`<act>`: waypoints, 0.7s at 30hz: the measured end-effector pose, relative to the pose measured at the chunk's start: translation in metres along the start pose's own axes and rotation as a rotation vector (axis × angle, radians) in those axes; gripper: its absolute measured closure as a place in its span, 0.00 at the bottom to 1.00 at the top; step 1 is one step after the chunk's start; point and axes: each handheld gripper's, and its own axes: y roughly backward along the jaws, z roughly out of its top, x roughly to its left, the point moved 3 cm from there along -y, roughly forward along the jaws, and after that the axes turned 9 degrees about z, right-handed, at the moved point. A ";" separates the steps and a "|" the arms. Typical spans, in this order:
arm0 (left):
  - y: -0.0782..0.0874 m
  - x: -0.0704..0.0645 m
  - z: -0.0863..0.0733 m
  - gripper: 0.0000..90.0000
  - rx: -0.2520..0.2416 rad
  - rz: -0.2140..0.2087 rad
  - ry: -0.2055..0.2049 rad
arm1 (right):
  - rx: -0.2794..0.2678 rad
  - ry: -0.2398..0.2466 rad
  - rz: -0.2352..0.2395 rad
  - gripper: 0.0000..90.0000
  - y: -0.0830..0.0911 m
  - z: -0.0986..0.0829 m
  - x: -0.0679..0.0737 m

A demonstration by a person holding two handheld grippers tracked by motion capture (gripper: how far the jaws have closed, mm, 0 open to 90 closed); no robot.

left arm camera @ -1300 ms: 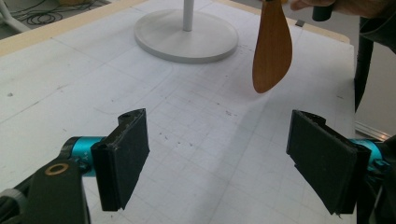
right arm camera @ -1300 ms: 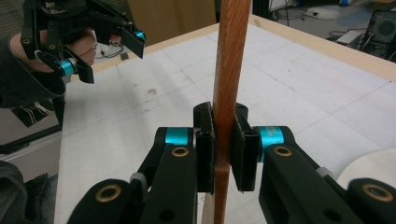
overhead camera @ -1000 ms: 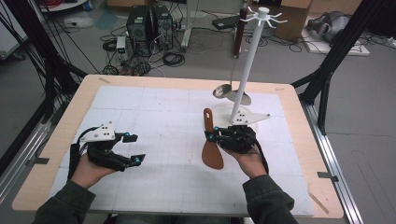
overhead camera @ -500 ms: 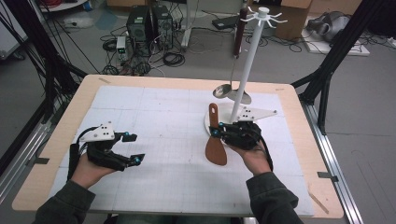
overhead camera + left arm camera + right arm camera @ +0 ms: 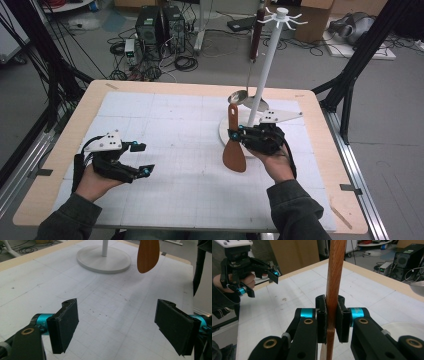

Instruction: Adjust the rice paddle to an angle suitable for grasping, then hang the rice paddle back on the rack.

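Note:
A wooden spatula [image 5: 234,155] hangs blade down above the mat, just left of the white hook stand's round base [image 5: 223,131]. My right gripper [image 5: 235,135] is shut on its handle [image 5: 334,277], which stands upright between the two pads in the right gripper view, where the gripper [image 5: 333,317] is seen close up. My left gripper [image 5: 143,158] rests open at the near left with nothing between its fingers [image 5: 65,325]. In the left gripper view the spatula blade [image 5: 148,255] hangs in front of the stand base [image 5: 103,260]. A metal ladle [image 5: 239,96] hangs from the stand.
The stand's pole [image 5: 265,60] rises behind my right hand, with hooks at its top [image 5: 282,15]. The ladle bowl [image 5: 418,286] is close on the right of the held handle. The gridded white mat [image 5: 165,130] lies bare between the hands. Cables and computer cases are on the floor beyond the table.
My right gripper has carried the spatula a little farther from me and to the right, toward the stand base. The left gripper has stayed in place, open.

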 end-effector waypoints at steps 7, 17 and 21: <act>0.000 0.000 0.000 0.22 0.004 -0.002 -0.001 | -0.015 0.017 -0.009 0.91 0.007 0.012 0.001; -0.001 0.001 -0.001 0.21 0.002 0.002 0.007 | -0.045 0.034 -0.026 0.91 0.019 0.029 -0.001; -0.001 0.002 -0.001 0.20 0.001 0.006 0.004 | -0.060 0.044 -0.028 0.91 0.026 0.036 -0.002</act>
